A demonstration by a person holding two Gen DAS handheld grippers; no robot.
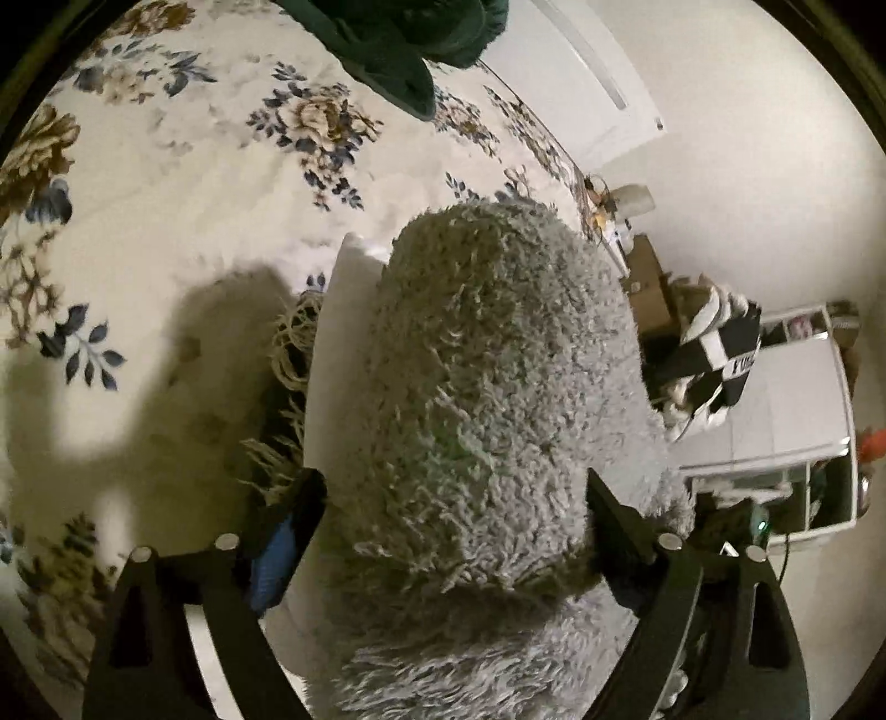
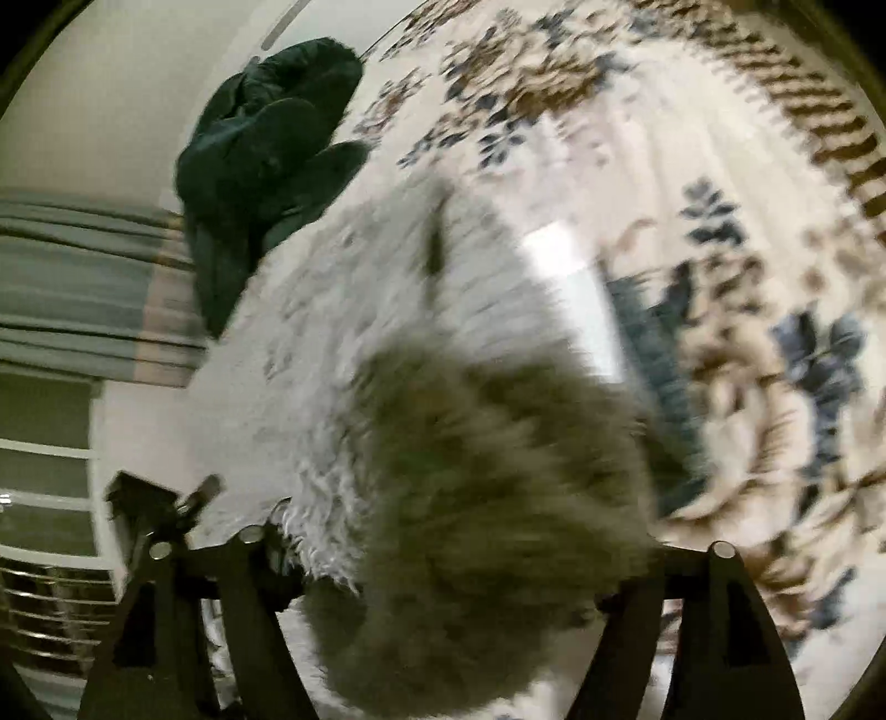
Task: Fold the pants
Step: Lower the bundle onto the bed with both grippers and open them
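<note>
Fluffy grey pants (image 1: 487,387) lie bunched on a cream bedspread with blue and brown flowers (image 1: 166,194). In the left wrist view the pile bulges up between the fingers of my left gripper (image 1: 451,482). They stand wide apart, and the blue pad (image 1: 274,559) sits clear of the fluff. A smooth white strip (image 1: 338,343) runs along the left side of the pants. The right wrist view is blurred. There the same pants (image 2: 454,443) fill the space between the spread fingers of my right gripper (image 2: 459,548), hiding the fingertips.
A dark green garment (image 1: 398,44) (image 2: 266,160) lies heaped at the far end of the bedspread (image 2: 692,138). Beyond the bed edge stand a white cabinet (image 1: 775,399), a black-and-white bag (image 1: 720,354) and cardboard boxes (image 1: 648,282). Grey curtains (image 2: 66,277) hang on the other side.
</note>
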